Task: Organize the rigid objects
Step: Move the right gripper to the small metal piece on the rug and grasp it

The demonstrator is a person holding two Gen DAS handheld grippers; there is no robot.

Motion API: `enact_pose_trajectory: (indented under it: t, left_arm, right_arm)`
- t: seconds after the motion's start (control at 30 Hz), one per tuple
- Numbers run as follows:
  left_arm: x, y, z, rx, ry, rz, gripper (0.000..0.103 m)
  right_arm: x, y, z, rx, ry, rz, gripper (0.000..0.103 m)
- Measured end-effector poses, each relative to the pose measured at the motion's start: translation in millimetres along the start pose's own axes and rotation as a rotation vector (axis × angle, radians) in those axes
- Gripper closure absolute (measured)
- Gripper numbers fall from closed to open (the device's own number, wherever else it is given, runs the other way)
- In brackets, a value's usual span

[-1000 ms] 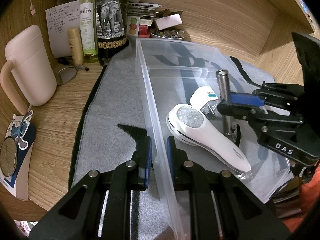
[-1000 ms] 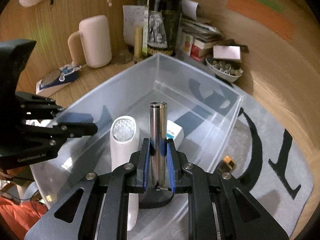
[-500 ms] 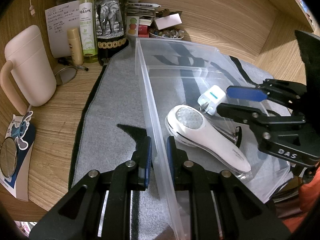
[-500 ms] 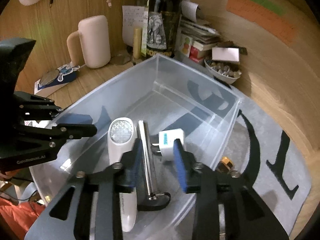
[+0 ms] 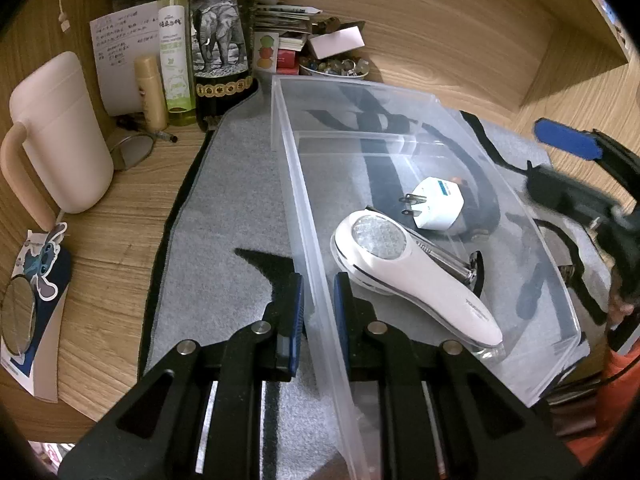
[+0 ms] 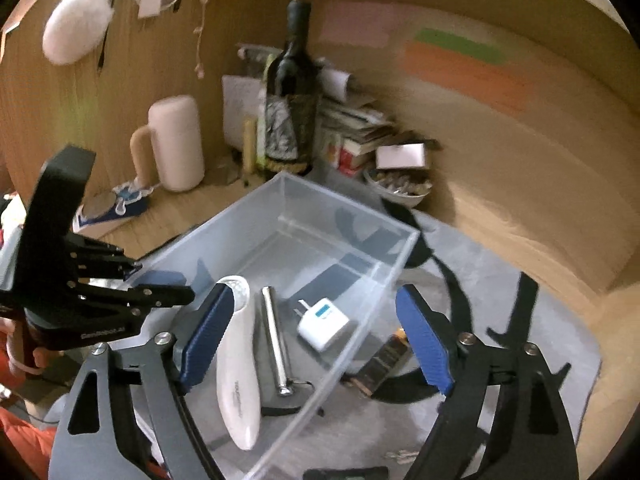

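Clear plastic bin [image 5: 416, 92] sits on a grey mat [image 5: 236, 208] on a wooden desk, left wrist view. Left gripper [image 5: 318, 300] straddles the bin's near long wall, one blue pad outside, one inside, clamped on that wall. Inside the bin: white handheld device [image 5: 416, 276] lying flat, lens end toward the far side; white plug adapter [image 5: 438, 202] just beyond it, prongs pointing left; metal cylinder [image 5: 452, 260] lying mostly hidden behind the device. Right gripper [image 5: 576, 176] shows at the right edge, blurred, over the bin's far wall, nothing in it. Desk clutter at back left: pink mug [image 5: 60, 136], green spray bottle [image 5: 176, 64], wine bottle [image 5: 222, 44] with elephant label.

Right wrist view, motion-blurred. Right gripper [image 6: 316, 340] spread wide, empty, raised above the bin [image 6: 352, 208]. Below it the white handheld device [image 6: 238, 364], metal cylinder [image 6: 274, 336] lying flat beside it, plug adapter [image 6: 324, 322] to the right, all on the bin floor. Small dark-and-gold object [image 6: 386, 360] lies on the mat just outside the bin wall; cannot tell what it is. Left gripper [image 6: 160, 286] at left, on the bin's edge.
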State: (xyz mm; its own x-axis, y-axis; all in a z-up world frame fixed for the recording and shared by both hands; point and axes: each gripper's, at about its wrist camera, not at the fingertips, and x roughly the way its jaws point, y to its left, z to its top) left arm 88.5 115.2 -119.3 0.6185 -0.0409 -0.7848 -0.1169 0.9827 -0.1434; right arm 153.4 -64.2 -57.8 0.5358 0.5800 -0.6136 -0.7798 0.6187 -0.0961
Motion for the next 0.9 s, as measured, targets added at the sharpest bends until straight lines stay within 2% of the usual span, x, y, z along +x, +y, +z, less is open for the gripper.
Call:
enact_pose_trajectory:
  t: [0.27,0.4,0.7,0.9]
  left_arm:
    - [0,0,0,0.000,0.000,0.000,0.088]
    - [0,0,0,0.002,0.001,0.002,0.088]
    - [0,1,0,0.003,0.001,0.004,0.088]
    - [0,1,0,0.003,0.001,0.003,0.088]
  right_arm:
    - [-30,-41,-15,0.109,-0.023,-0.111,0.017]
    - [-44,-63,-33,0.166,-0.012,-0.188,0.017]
    - [-50,-91,-85,0.286,0.095,-0.265,0.017]
    - [-43,-90,-119,0.335,0.151,-0.269,0.017]
